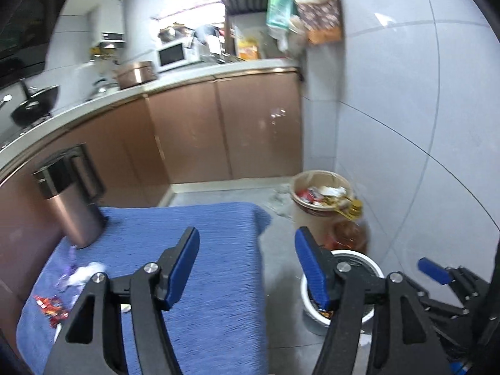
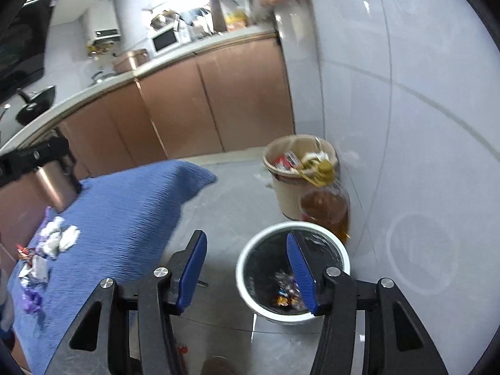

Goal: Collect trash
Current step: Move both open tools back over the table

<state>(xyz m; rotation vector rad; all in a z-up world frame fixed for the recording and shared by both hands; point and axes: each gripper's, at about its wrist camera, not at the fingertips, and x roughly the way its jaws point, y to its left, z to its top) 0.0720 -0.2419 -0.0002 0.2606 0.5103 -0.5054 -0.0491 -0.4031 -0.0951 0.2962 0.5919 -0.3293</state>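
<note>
Grippers both wide open, empty — right gripper (image 2: 247, 268) above white round bin with black liner (image 2: 250, 250), left gripper (image 1: 247, 265) over blue-cloth surface (image 1: 218, 281) edge. Crumpled wrappers (image 2: 59, 237) on cloth; few in bin.

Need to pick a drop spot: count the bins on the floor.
2: a white round bin with black liner beneath the right gripper, and a beige overfilled bin beyond it by the wall. Others may be hidden.

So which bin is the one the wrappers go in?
Find the grey tiled wall on the right, then look down to the floor beside the blue cloth. The white bin with a black liner stands nearest; unlike the overfull beige bin behind it, it holds only a few wrappers.
</note>
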